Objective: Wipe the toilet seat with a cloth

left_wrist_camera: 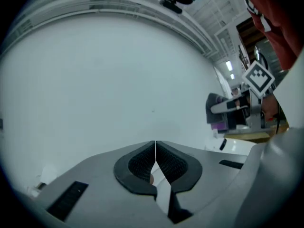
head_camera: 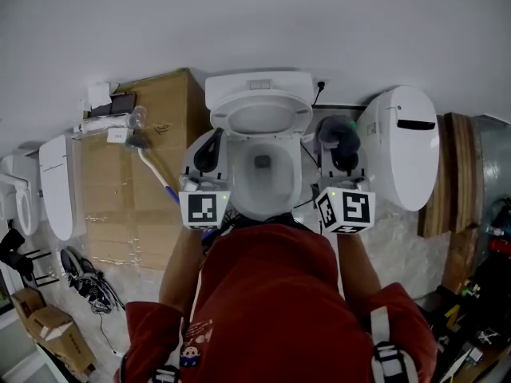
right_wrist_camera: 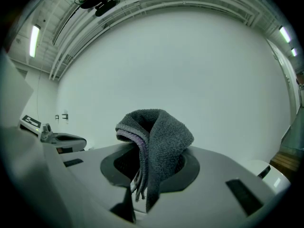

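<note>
Clamping a folded grey cloth (right_wrist_camera: 164, 137) between its jaws, the right claw (right_wrist_camera: 151, 156) is gripping the fabric so that it is bulging up above the pads and trailing down behind them. The left claw (left_wrist_camera: 155, 161) is holding its jaws pressed together with nothing between them. In the head view the toilet seat (head_camera: 294, 183) is lying between the two claws, its lid standing raised beyond them.

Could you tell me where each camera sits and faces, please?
Head view: person's head, looking down at white ceramic toilet; red shirt, left gripper, right gripper show.
Left gripper view: on that gripper, facing the white wall past shut jaws.
Right gripper view: on that gripper, facing the wall; jaws shut on dark grey terry cloth.
Shared: both gripper views see the wall.
</note>
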A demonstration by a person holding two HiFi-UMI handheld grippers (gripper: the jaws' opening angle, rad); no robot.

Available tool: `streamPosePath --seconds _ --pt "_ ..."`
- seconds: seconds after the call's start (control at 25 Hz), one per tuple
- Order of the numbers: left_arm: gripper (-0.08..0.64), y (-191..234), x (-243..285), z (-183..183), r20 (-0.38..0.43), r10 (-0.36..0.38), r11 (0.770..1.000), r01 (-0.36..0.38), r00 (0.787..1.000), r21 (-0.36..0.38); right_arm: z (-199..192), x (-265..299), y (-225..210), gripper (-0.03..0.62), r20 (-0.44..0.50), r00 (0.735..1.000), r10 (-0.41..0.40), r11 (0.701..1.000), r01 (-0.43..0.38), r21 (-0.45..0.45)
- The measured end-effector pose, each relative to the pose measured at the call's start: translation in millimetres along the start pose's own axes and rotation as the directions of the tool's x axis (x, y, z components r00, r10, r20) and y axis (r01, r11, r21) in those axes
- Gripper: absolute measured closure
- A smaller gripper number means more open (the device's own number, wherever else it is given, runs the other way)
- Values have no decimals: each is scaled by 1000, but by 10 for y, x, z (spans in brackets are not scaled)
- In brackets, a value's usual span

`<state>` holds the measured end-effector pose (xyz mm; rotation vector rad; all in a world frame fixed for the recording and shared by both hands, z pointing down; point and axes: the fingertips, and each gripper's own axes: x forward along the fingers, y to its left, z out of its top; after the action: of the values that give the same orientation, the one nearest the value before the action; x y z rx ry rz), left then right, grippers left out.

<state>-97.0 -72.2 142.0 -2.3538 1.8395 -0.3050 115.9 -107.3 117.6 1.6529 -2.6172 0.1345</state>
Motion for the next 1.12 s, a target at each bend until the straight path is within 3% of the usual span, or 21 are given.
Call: streamPosePath --seconds 0.12,0.2,0.36,0.52,0.68,0.84,1.12 --pt "540 -141 239 -289 -124 -73 989 88 990 119 -59 -33 -23 508 -17 1000 -5 1000 5 3" --pt "500 -227 395 -514 -222 -112 971 155 969 185 -88 -45 -26 508 -23 1000 -5 1000 5 -1" --pt "483 -367 732 -709 -311 -157 909 260 938 327 -125 -105 -89 508 -32 999 -22 1000 22 -4" --pt "474 -383 1078 -900 -394 -161 845 333 905 418 -181 -214 -177 508 -49 997 -62 998 62 5" --pt "469 -342 1360 -1007 -451 -132 803 362 883 473 -252 -350 -346 508 -67 993 -93 996 93 -3" --pt "469 -435 1543 -1142 -506 -126 742 419 853 523 -311 -497 -527 508 -84 986 -142 990 142 -3" --pt "471 -468 1639 -1386 -573 -118 700 477 811 531 -325 -523 -606 508 -73 980 -187 982 187 -4"
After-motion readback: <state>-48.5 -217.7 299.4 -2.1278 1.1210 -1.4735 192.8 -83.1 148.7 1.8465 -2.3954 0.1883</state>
